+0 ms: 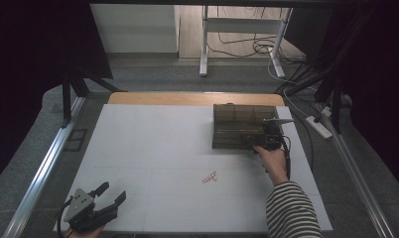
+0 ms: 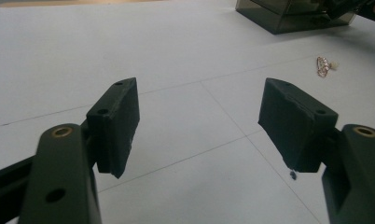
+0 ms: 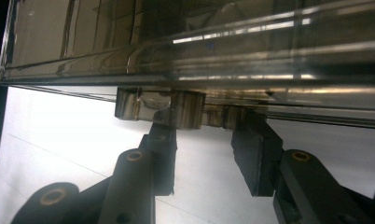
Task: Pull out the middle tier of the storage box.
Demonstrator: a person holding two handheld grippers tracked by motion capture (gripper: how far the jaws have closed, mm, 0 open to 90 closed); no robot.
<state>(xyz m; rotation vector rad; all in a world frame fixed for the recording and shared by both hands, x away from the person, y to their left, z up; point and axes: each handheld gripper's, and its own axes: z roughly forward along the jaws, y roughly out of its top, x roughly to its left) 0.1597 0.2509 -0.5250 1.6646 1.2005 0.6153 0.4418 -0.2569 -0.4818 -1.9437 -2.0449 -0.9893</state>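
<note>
A dark see-through plastic compartment box [image 1: 239, 126] stands at the far right of the white table [image 1: 153, 148]. My right gripper [image 1: 270, 140] is at the box's front right edge, held by a hand in a striped sleeve. In the right gripper view its jaws stand partly apart, tips [image 3: 204, 128] up against the box's latch [image 3: 185, 109]. I cannot tell whether the pads press on the latch. My left gripper [image 1: 110, 193] rests at the near left corner. It is open [image 2: 199, 123] with nothing between its pads. A small pink looped item [image 1: 210, 177] [image 2: 323, 66] lies mid-table.
The table's near edge runs just below the left gripper. Metal rails flank both sides of the table. Beyond the far edge stand desk legs [image 1: 204, 44] and loose cables [image 1: 257, 47]; a power strip [image 1: 319, 126] lies to the right of the table.
</note>
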